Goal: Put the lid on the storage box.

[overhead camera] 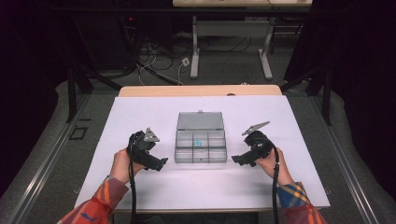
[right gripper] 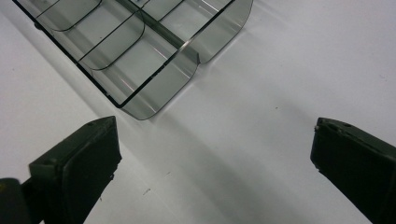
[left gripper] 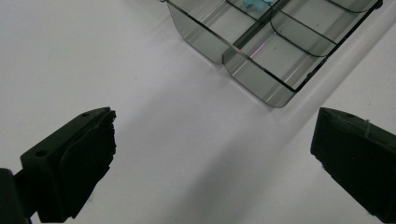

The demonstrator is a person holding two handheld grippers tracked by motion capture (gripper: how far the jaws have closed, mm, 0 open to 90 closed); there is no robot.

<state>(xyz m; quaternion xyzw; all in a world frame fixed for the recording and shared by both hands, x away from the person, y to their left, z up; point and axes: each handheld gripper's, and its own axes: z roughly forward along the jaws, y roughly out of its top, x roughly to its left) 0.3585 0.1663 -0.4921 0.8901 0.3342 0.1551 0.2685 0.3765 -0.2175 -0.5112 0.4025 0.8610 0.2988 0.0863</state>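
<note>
A clear grey compartment box lies open in the middle of the white table, its lid laid flat behind it. A small light-blue piece sits in a middle compartment of the back row, and its edge shows at the top of the left gripper view. My left gripper rests just left of the box, open and empty. My right gripper rests just right of the box, open and empty. Each gripper view looks at a near corner of the box over wide-apart jaws.
The white table top has bare room all round the box. A wooden strip runs along its far edge. Beyond are a desk frame and loose cables on the floor.
</note>
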